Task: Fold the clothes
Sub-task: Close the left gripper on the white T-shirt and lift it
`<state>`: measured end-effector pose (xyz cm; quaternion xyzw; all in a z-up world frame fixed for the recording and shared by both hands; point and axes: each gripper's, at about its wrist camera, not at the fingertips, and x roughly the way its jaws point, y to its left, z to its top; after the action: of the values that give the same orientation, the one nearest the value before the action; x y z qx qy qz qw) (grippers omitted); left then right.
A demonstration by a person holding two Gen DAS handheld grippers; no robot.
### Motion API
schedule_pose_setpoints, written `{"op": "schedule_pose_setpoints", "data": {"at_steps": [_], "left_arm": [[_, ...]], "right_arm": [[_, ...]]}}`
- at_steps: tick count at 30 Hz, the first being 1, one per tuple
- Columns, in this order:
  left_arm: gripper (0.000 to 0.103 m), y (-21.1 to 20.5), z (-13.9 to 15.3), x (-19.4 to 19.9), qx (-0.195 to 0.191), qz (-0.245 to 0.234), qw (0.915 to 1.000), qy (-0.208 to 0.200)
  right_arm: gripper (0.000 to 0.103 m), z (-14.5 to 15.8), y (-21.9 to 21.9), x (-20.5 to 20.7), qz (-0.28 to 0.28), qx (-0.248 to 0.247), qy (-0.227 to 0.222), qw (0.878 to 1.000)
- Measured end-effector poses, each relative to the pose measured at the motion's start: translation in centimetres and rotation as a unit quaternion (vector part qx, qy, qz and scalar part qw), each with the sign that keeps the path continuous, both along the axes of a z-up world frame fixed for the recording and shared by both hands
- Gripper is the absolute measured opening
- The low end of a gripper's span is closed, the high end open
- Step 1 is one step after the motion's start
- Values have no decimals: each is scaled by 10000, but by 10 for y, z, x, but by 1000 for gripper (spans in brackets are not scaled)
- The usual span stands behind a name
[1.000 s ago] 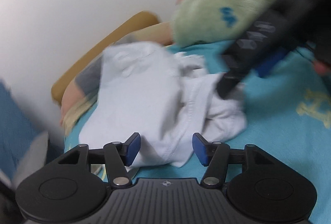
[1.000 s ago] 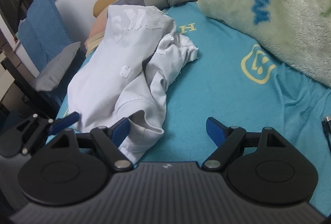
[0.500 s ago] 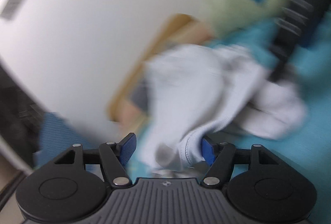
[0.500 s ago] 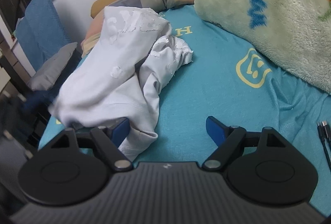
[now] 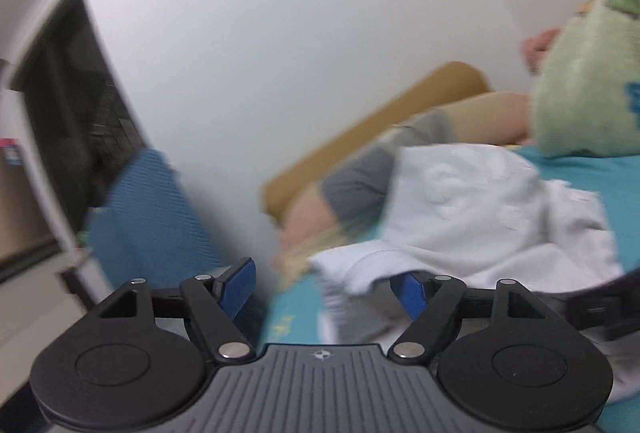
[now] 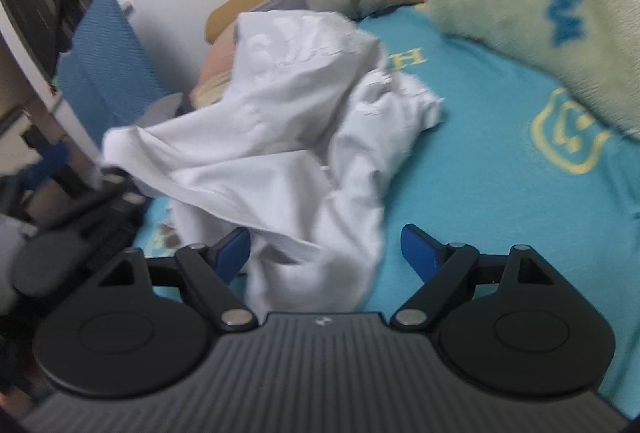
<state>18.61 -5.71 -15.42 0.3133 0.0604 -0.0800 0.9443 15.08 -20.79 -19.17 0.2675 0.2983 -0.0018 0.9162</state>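
White shirt (image 6: pixel 288 153) hem lies between the parted right jaws (unpinched).

A yellow letter "H" is printed on the teal bedsheet (image 6: pixel 480 105); other markings are unreadable

Left gripper (image 5: pixel 326 283) jaws opening, white fabric edge over its right finger, right gripper (image 6: pixel 326 249) jaws wide, fabric between fingers unpinched
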Motion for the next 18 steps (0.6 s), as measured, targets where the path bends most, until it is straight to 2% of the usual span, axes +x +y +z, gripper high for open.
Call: {"op": "schedule_pose_setpoints", "data": {"at_steps": [2, 5, 7, 9, 11, 13, 16, 18], "left_arm": [[78, -5, -9, -1, 339, -99, 9993, 82], [78, -14, -24, 9, 910, 87, 9958, 25], [78, -13, -26, 12, 912, 312, 9950, -256], [78, -9, -16, 14, 623, 544, 9949, -572], [78, 1, 3, 12, 39, 808, 9934, -818], [75, 11, 25, 0, -518, 1064, 9857, -1198], [74, 19, 56, -17, -784, 1180, 9723, -1858], [74, 27, 75, -29, -1075, 1184, 9706, -1797]], "right_arm": [[84, 3, 7, 4, 68, -236, 77, 9997], [83, 5, 16, 5, 84, -560, 146, 9983], [83, 4, 20, 6, 75, -723, 169, 9972], [83, 4, 21, 6, 1, -867, 175, 9961], [83, 3, 18, 4, -165, -878, 123, 9959], [83, 5, 11, 4, -413, -853, 96, 9955], [83, 12, 3, 2, -753, -784, 73, 9940], [83, 18, -2, 0, -855, -742, 21, 9936]]}}
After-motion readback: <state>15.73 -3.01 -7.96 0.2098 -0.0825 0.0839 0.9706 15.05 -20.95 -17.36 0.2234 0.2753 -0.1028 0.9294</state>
